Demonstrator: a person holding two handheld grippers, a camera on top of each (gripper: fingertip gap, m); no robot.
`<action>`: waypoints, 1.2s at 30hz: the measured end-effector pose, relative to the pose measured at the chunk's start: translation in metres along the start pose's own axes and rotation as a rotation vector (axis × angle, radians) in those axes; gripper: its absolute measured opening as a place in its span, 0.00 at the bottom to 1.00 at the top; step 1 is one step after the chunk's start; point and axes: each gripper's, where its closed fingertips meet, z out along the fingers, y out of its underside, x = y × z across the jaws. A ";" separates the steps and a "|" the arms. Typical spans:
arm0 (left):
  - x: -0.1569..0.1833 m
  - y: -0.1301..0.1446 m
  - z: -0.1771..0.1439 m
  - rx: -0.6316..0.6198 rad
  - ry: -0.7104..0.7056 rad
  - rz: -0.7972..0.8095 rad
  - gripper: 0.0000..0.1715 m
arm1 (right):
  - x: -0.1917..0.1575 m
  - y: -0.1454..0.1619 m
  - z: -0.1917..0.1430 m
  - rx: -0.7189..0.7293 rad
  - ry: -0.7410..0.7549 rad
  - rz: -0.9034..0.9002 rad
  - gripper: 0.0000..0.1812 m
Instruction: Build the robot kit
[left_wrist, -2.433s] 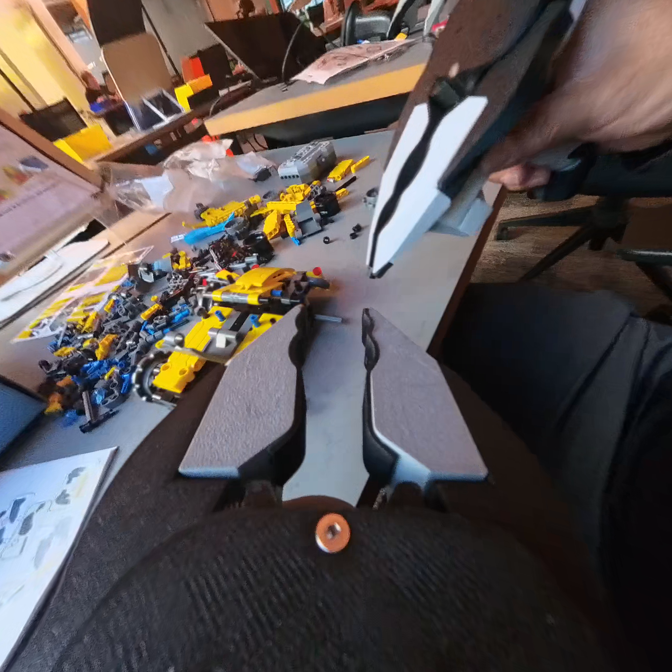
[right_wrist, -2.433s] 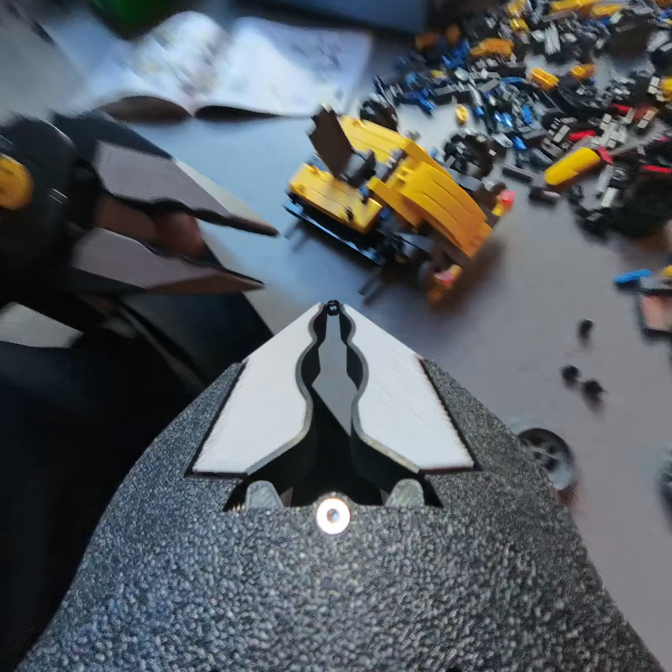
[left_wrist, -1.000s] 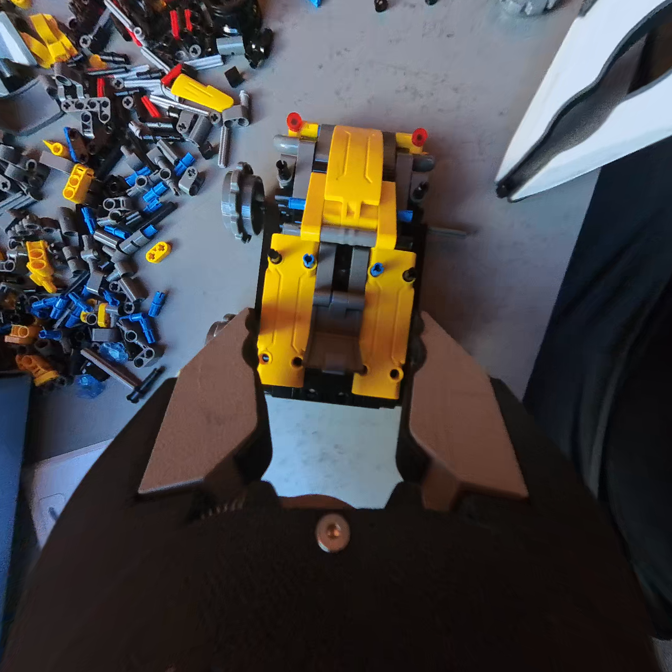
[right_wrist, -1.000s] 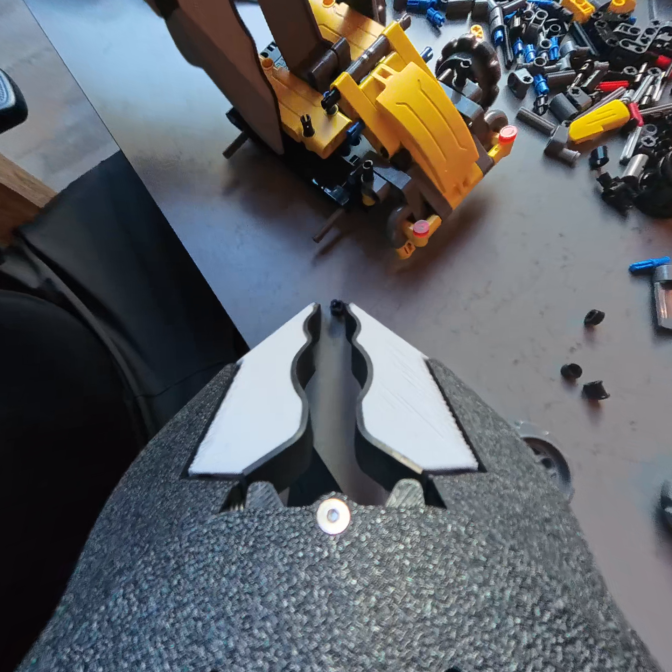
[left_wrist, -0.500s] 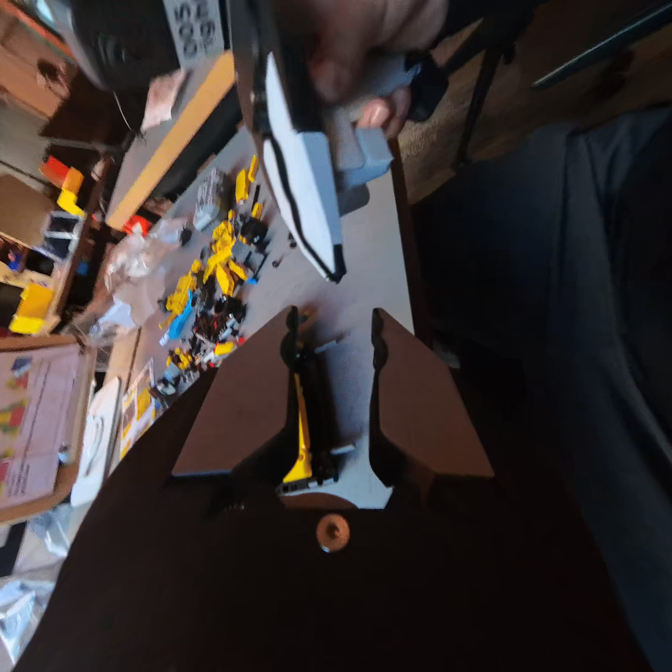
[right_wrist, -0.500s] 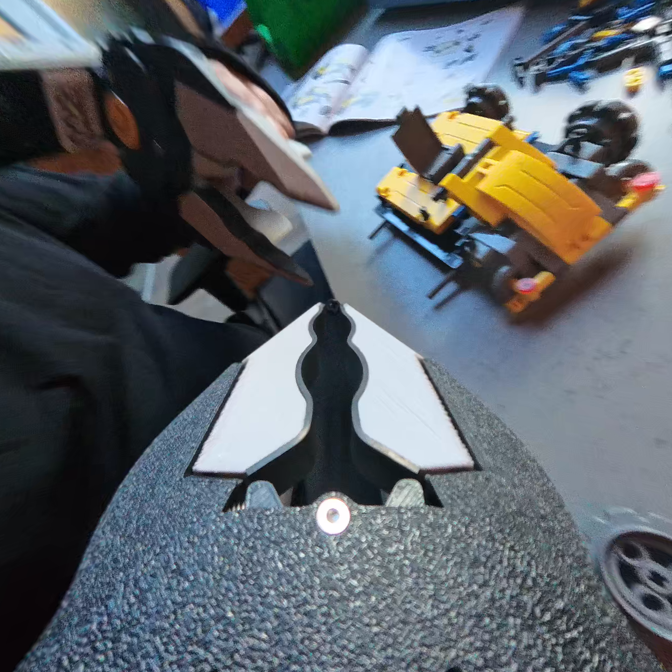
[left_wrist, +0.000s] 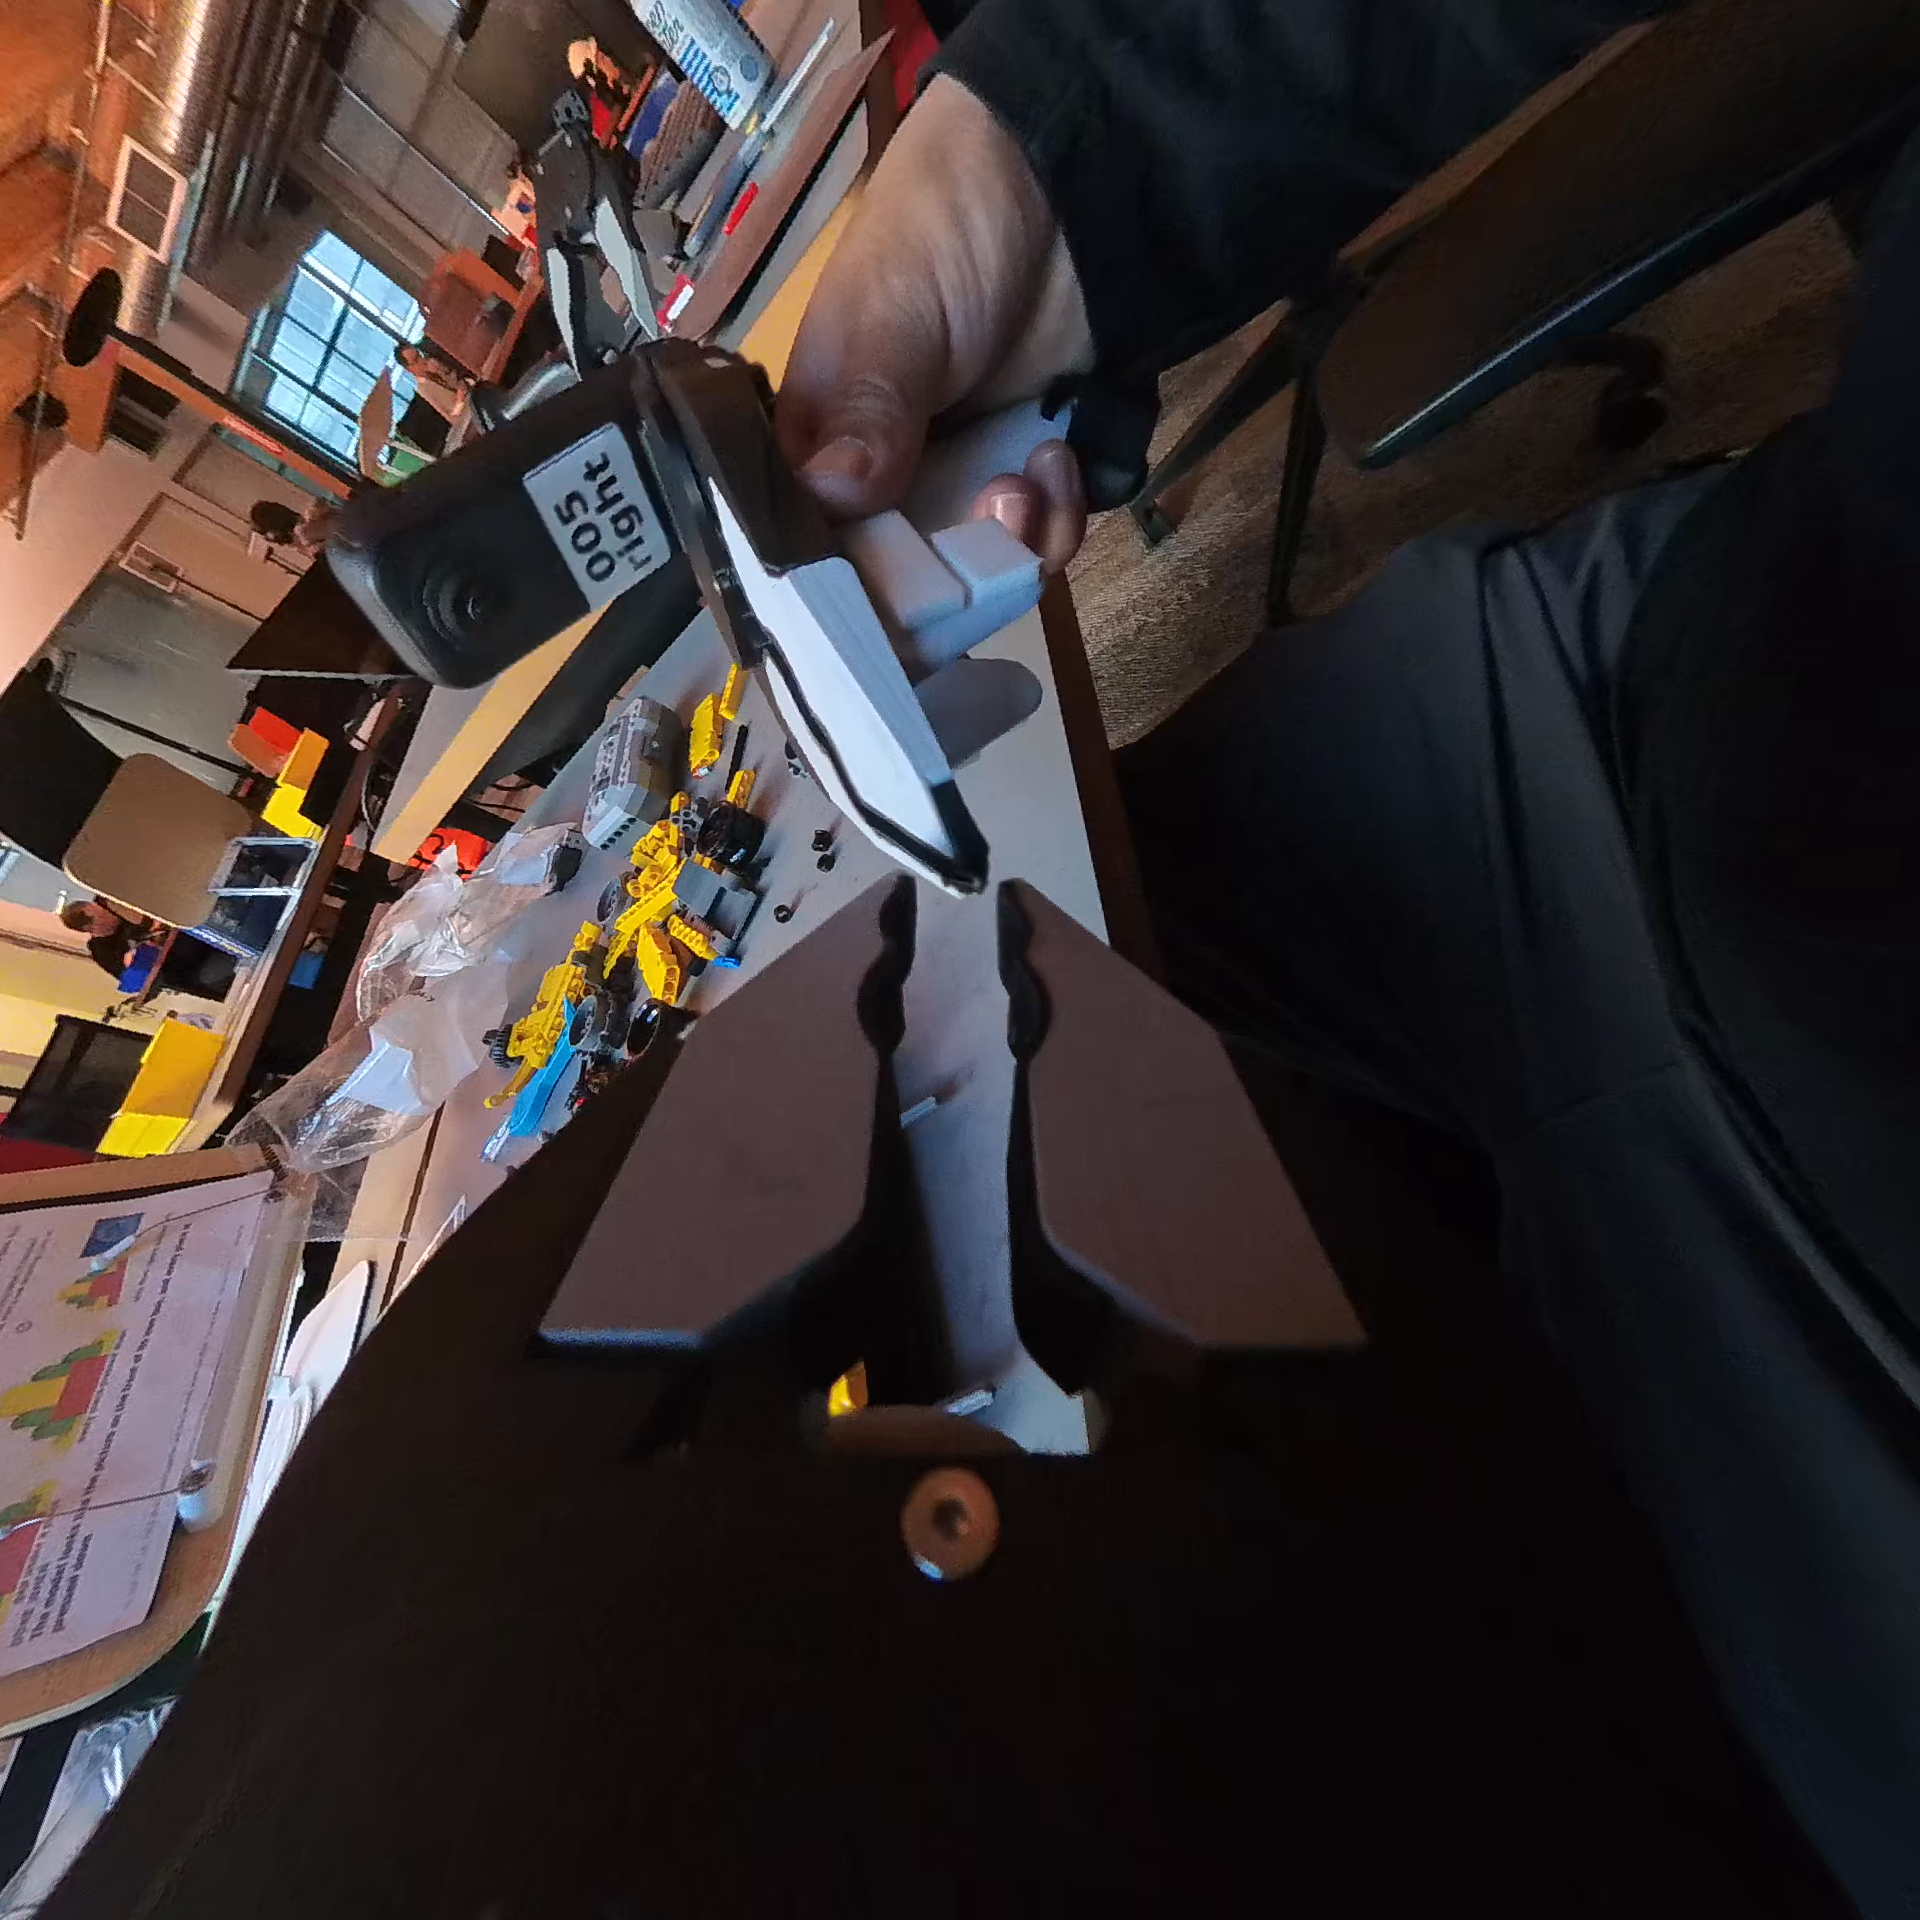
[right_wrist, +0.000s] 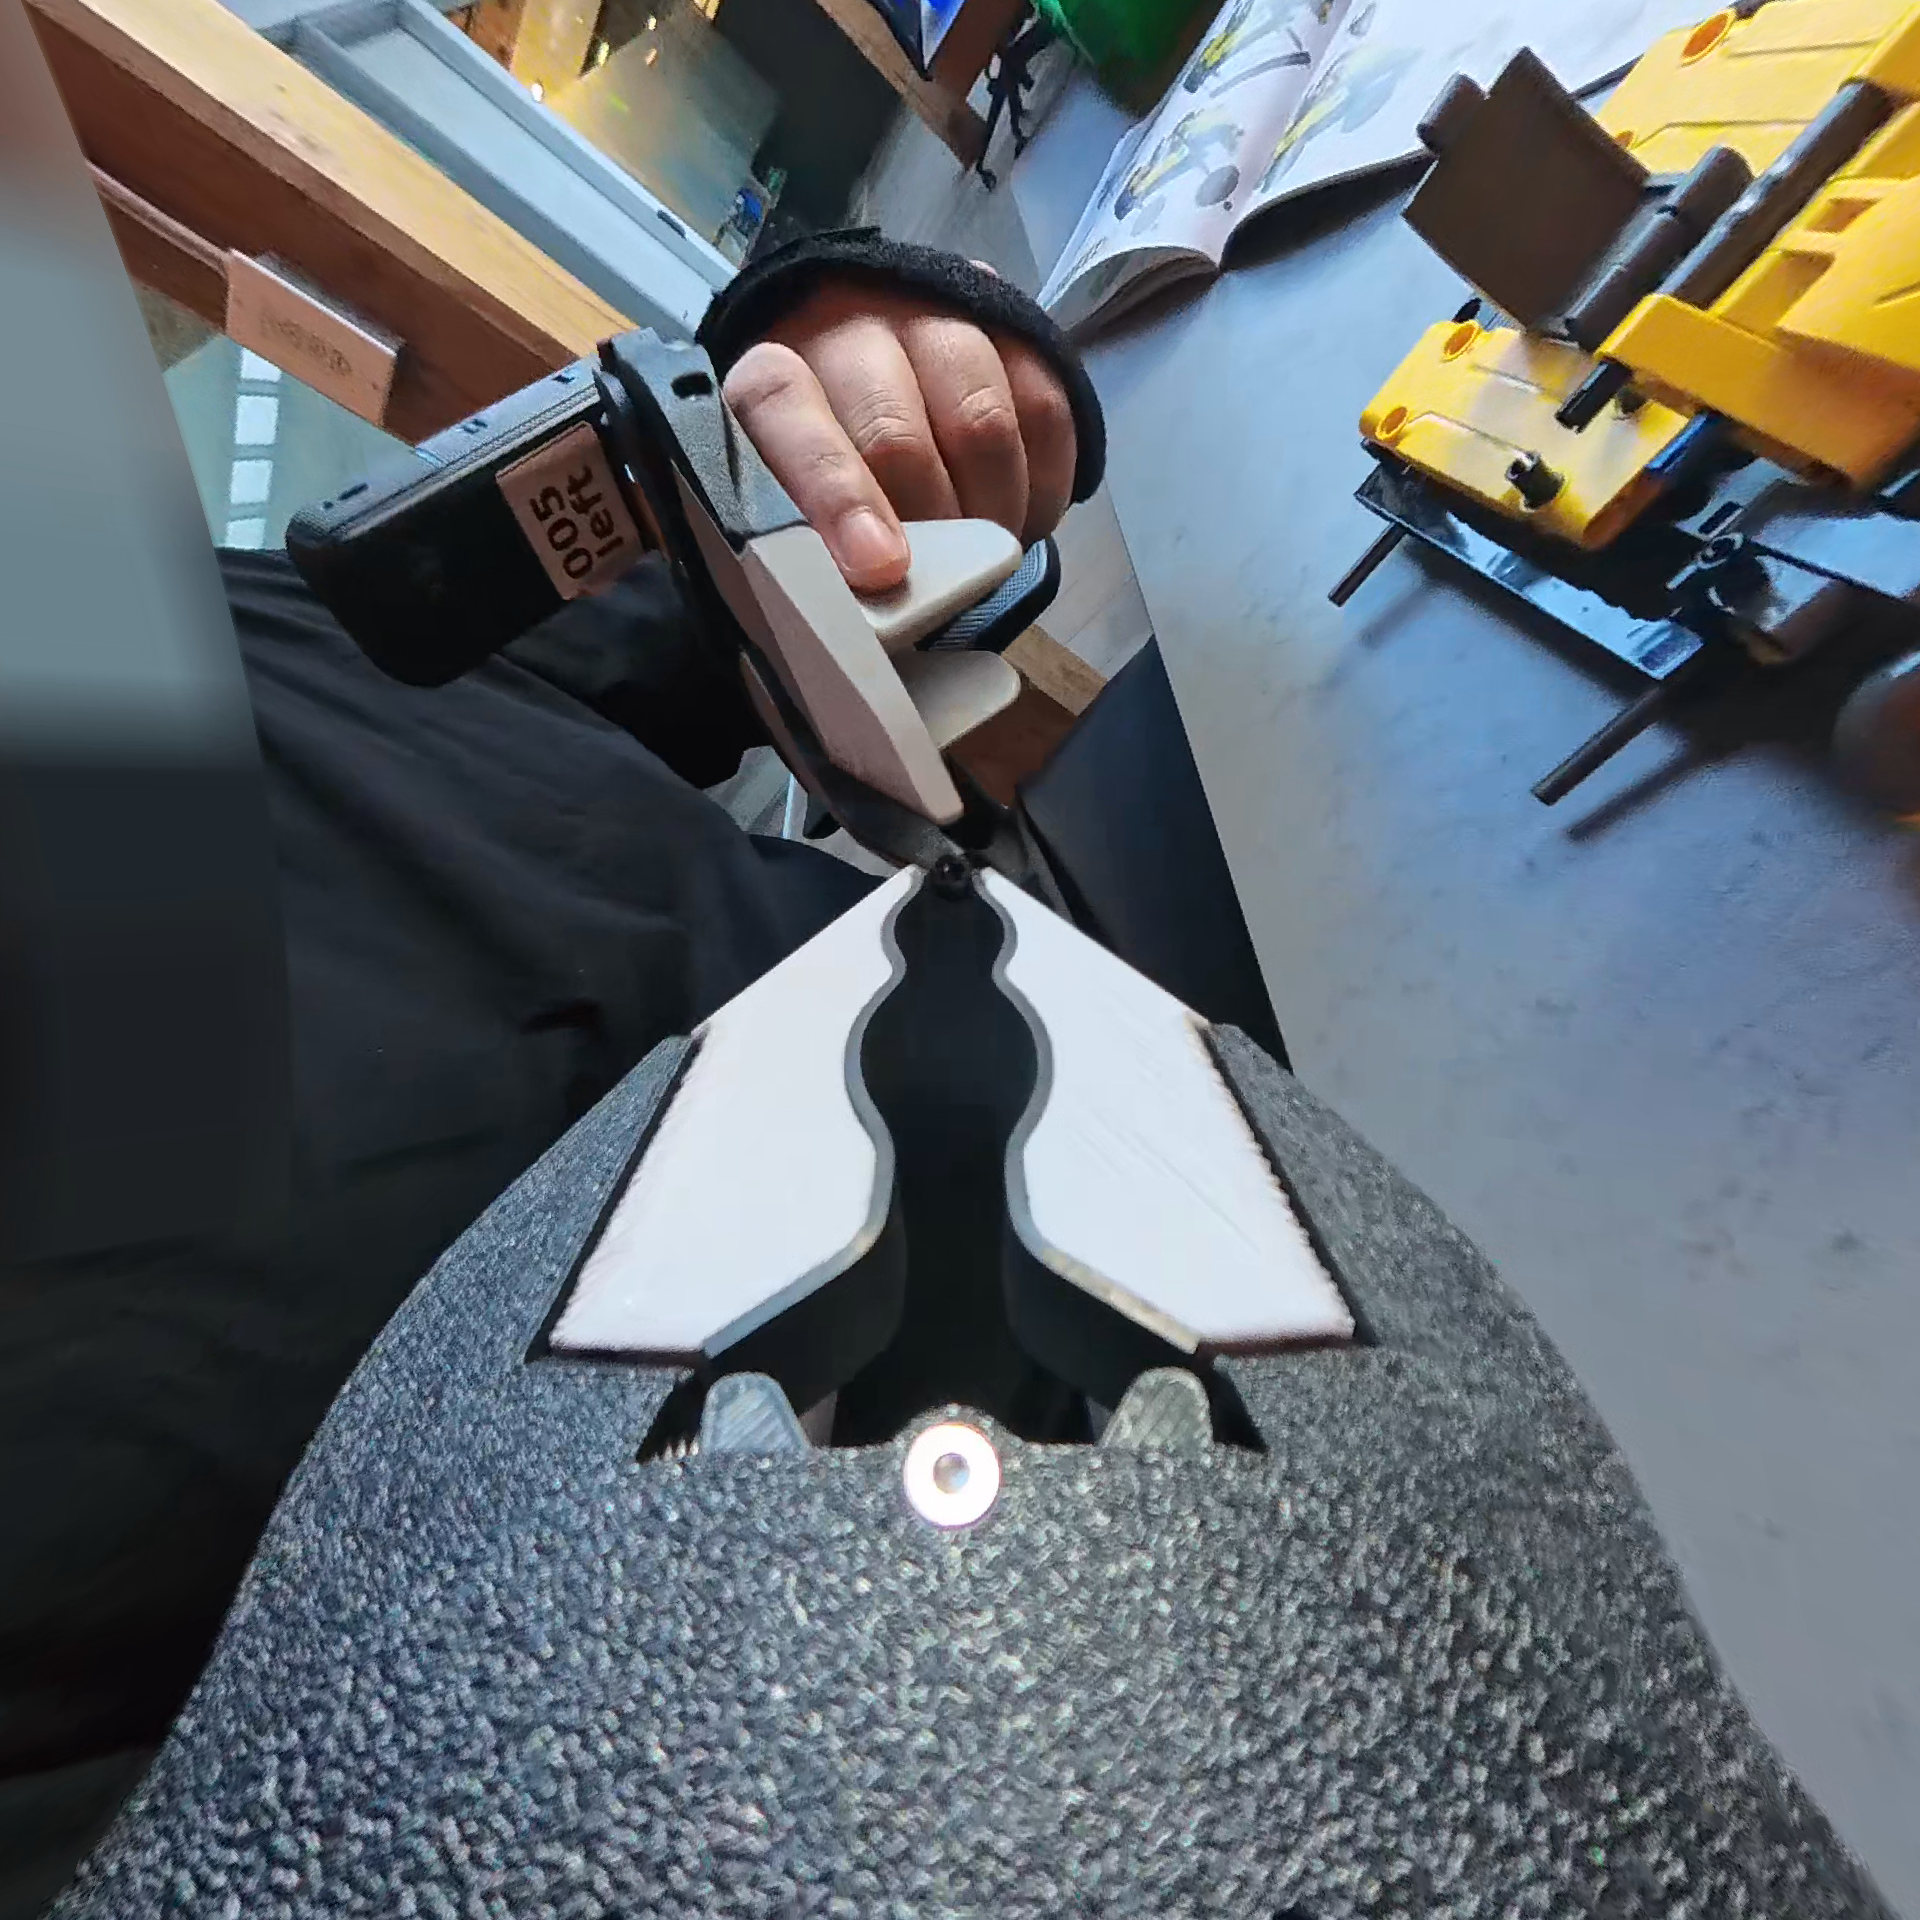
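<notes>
My right gripper (right_wrist: 948, 881) has white fingers and is shut on a small black pin (right_wrist: 948, 869) at its tips. My left gripper (left_wrist: 956, 909) has brown fingers, is narrowly open and is empty. The two grippers meet tip to tip just off the table's near edge: the right gripper (left_wrist: 961, 881) points down at the left's gap, and the left gripper (right_wrist: 928, 837) nearly touches the pin. Each gripper is held by a hand. The yellow brick-built car model (right_wrist: 1683, 343) stands on the grey table (right_wrist: 1558, 1039) to the upper right, apart from both grippers.
A pile of loose yellow, black and blue parts (left_wrist: 644, 935) and clear plastic bags (left_wrist: 416, 987) lie farther along the table. An open instruction booklet (right_wrist: 1226, 135) lies behind the model. A person's dark-clothed legs (left_wrist: 1558, 935) are beside the table edge (left_wrist: 1091, 727). Less than 4 cm separates the two grippers' tips.
A second ago my left gripper straddled the yellow model, wide open. It has since left the model, narrowed its jaws and come tip to tip with the right gripper, which still holds the pin.
</notes>
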 end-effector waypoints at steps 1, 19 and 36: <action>0.001 0.000 0.000 0.000 0.001 0.000 0.07 | 0.000 0.001 0.001 -0.008 -0.002 0.001 0.04; -0.031 -0.006 -0.014 0.025 -0.479 0.016 0.02 | -0.006 -0.025 -0.001 0.214 0.191 -0.219 0.09; -0.040 -0.016 -0.025 0.039 -0.618 0.104 0.02 | -0.027 -0.040 -0.003 0.438 0.397 -0.549 0.04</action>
